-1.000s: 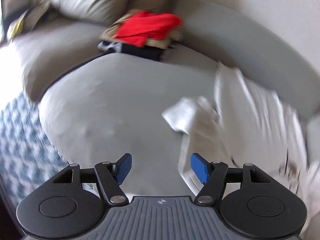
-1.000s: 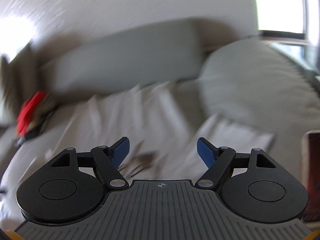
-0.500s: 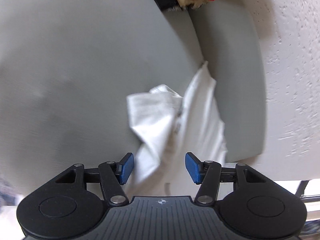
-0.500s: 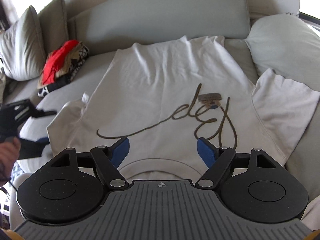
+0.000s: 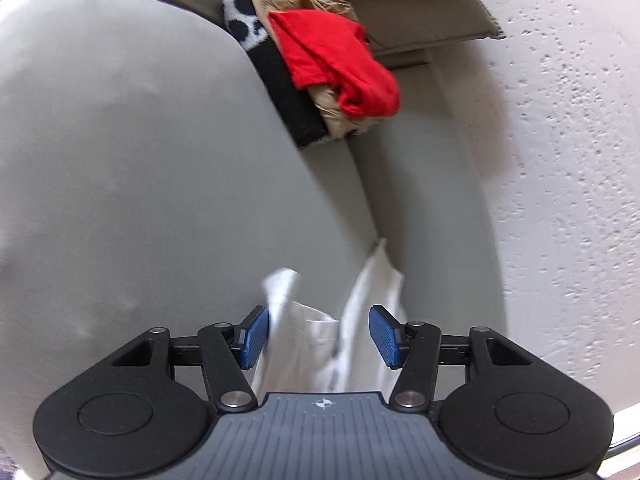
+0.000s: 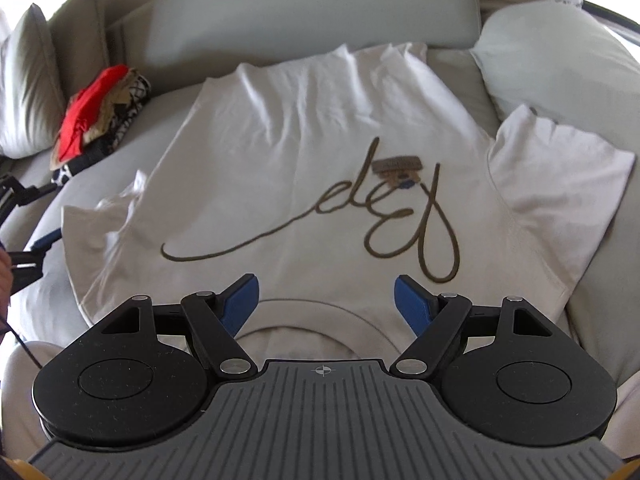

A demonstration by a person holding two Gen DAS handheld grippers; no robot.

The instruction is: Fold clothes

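I had the white cotton T-shirt with brown script lettering spread flat on the grey fabric sofa. My left claw stood spread around its crumpled sleeve, not pinching. My right claw hung spread above the collar, empty.

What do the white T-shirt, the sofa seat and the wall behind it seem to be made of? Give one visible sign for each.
White T-shirt: soft knit, probably cotton, matte; it creases and drapes.
Sofa seat: smooth grey upholstery fabric, matte; padded and rounded, weave too fine to tell.
Wall: painted plaster or render, seemingly; its surface is pitted and bumpy.
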